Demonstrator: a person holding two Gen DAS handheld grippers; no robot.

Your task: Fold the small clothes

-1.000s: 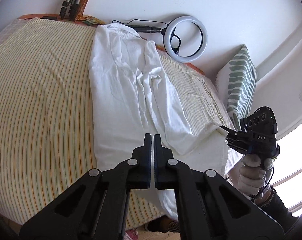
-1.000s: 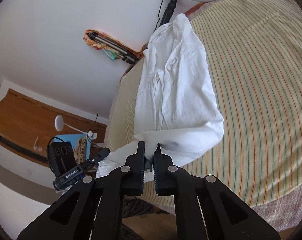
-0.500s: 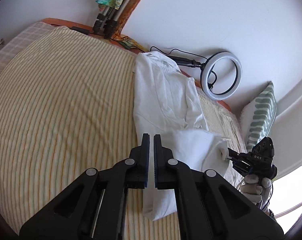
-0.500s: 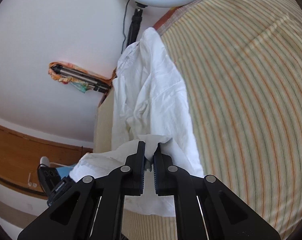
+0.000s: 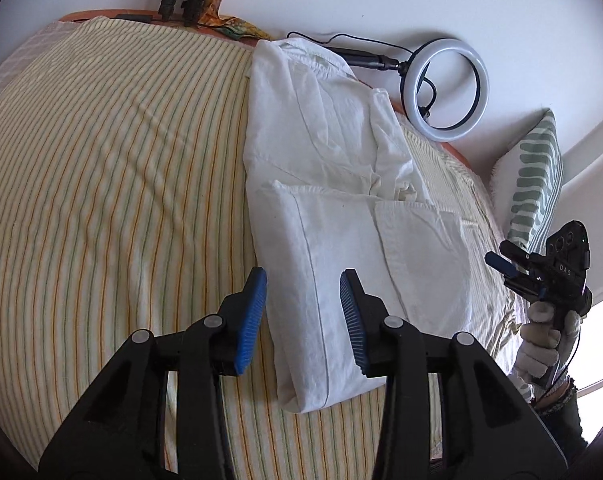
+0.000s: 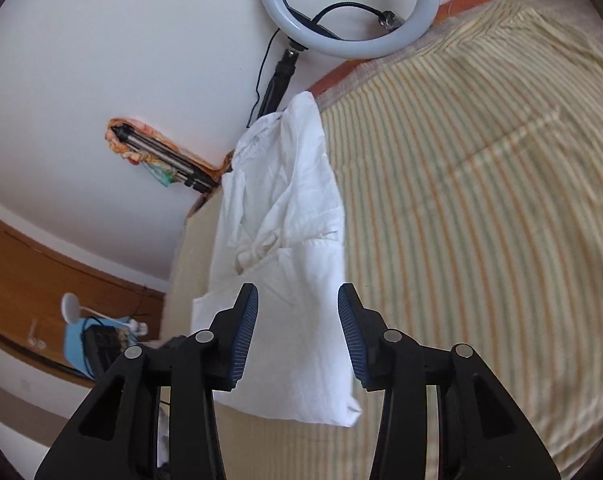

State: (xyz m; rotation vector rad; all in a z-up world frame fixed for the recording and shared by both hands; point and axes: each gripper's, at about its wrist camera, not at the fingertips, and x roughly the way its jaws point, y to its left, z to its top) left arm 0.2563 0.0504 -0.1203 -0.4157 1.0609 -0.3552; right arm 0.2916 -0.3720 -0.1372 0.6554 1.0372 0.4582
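Both grippers let go within the last second: a second ago each was pinched shut, the right one on the white hem; now both sets of jaws are opening with no cloth pressed between the pads. The lower half of the white garment (image 5: 341,216) has been carried up over the upper half and laid flat, so this fold looks done.

Left gripper (image 5: 303,312): spread, hovering over the garment's left long edge; the folded end lies just below and between the fingers. Left of it, bare striped bedspread (image 5: 101,184), plenty of room. Far end of the garment reaches the wall by the ring light (image 5: 445,88).

Right gripper (image 6: 297,328): spread, above the garment's near folded corner; open bedspread to its right, bed edge close on its left. A gloved hand (image 5: 541,344) holds it beside the green-patterned pillow (image 5: 537,184).
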